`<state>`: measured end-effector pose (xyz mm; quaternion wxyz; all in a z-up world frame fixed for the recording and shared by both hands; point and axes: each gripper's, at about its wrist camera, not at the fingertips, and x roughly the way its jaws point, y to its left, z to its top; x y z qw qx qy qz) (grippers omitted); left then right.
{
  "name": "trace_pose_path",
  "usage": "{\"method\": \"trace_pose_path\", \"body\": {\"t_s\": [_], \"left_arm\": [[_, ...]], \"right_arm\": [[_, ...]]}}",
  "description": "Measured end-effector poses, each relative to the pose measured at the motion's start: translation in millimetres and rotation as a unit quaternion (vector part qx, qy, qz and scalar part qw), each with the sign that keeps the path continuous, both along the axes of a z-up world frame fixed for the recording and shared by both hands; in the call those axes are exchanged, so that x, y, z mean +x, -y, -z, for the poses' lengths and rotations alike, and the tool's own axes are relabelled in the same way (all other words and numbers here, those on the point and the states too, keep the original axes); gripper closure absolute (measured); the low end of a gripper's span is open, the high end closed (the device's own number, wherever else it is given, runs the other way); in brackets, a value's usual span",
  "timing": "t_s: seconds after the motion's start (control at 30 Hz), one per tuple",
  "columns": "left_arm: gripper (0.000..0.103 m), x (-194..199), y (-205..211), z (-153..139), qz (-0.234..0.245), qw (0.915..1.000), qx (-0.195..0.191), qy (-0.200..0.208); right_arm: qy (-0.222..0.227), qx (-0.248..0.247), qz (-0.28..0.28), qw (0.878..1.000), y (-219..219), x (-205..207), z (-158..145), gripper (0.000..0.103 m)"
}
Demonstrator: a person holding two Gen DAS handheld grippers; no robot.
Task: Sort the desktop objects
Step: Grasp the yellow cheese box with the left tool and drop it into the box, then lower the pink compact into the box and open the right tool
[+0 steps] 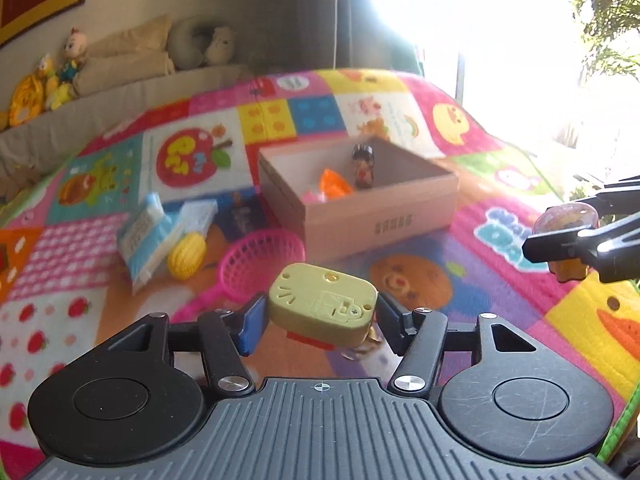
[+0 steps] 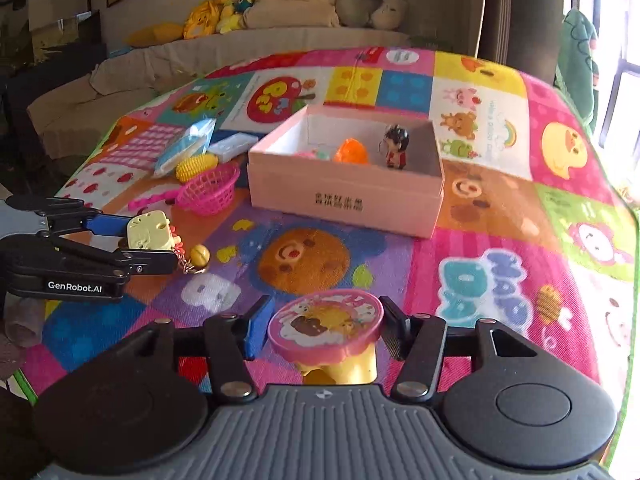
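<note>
Fingers (image 1: 250, 330) clamping green toy (image 1: 323, 307), pink-lidded toy (image 2: 326, 326) likewise

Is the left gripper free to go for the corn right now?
Probably not: the left gripper is already shut on a yellow-green toy. The corn lies beside the pink basket, with nothing covering it, so the path itself looks open.

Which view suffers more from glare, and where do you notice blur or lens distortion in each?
Left wrist view: the window is blown out to white at upper right, and the pink box and snack packets look soft. Right wrist view: evenly lit, the box lettering readable, with only slight glare at the right edge. Both views: fisheye bending curves the play mat edges.
</note>
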<state>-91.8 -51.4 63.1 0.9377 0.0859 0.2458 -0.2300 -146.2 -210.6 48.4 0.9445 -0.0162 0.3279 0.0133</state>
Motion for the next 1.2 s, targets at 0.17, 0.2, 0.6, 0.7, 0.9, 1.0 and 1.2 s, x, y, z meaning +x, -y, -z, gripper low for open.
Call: {"method": "trace_pose_path", "body": {"t_s": [0.17, 0.2, 0.6, 0.7, 0.9, 1.0, 1.2], "left_arm": [[0.040, 8, 14, -66, -0.002, 0.9928, -0.004, 0.120], [0.040, 12, 19, -72, -0.001, 0.9911, -0.002, 0.133], [0.033, 128, 92, -59, 0.011, 0.9961, -0.059, 0.066], [0.018, 123, 81, -47, 0.006, 0.9970, -0.053, 0.056], [0.009, 78, 39, -3, -0.010, 0.9997, -0.019, 0.006], [0.008, 55, 18, 17, -0.018, 0.9997, 0.004, -0.014], [0.006, 35, -24, 34, -0.061, 0.9974, 0.005, -0.039]], "right_arm": [[0.116, 0.015, 0.021, 0.993, 30, -6, -90, 0.047], [0.133, 0.014, 0.025, 0.991, 33, -6, -100, 0.047], [0.114, 0.005, 0.052, 0.992, 58, 50, -77, 0.047], [0.101, 0.010, 0.066, 0.993, 68, 58, -67, 0.047], [0.087, 0.028, 0.056, 0.994, 72, 85, -60, 0.047], [0.057, 0.060, 0.044, 0.996, 67, 124, -56, 0.047], [0.049, 0.112, 0.046, 0.991, 49, 215, -52, 0.046]]}}
